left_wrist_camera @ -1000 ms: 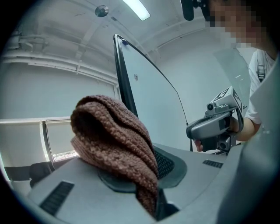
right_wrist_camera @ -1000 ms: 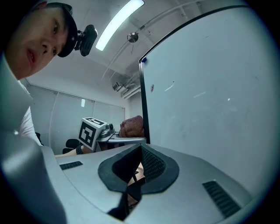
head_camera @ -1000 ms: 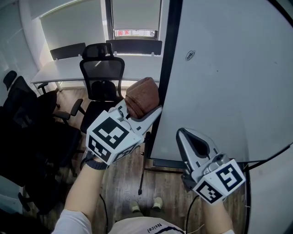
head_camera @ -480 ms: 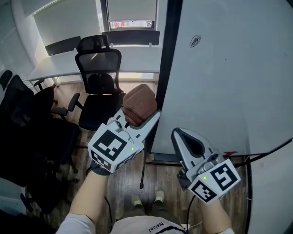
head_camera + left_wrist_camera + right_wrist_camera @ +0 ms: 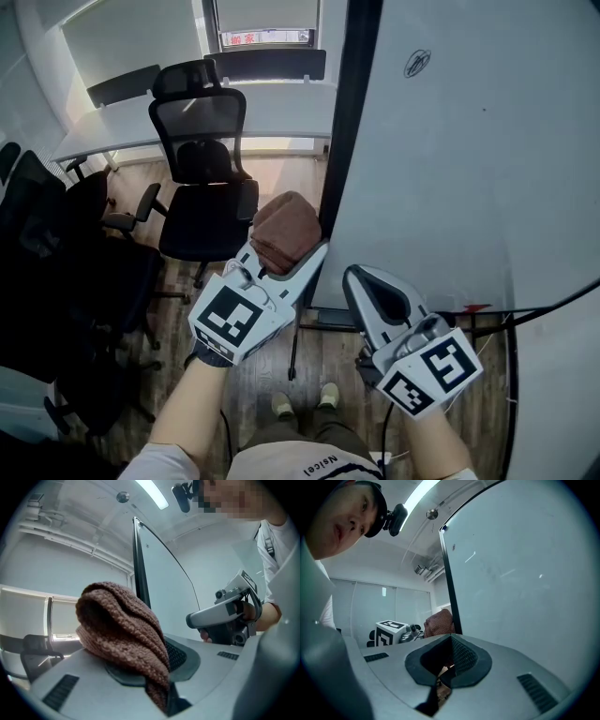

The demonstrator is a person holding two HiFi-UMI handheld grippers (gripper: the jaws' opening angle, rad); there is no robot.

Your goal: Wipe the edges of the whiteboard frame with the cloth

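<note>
**Brown cloth held at the whiteboard's left edge**

The cloth [image 5: 287, 228] is brown, thick and knitted-looking, folded into a rounded bundle. The left hand-held gripper [image 5: 289, 247] clamps it between its jaws, so the bundle bulges out above the pads. It sits low against the black frame [image 5: 351, 112] on the left side of the whiteboard [image 5: 469, 150]; it seems to touch the frame, though the contact itself is hard to make out. The right hand-held gripper [image 5: 362, 276] has its jaws together with nothing between them, just in front of the board's lower part. To the far left, a black office chair [image 5: 201, 159] stands by a white table [image 5: 131, 136].
</note>
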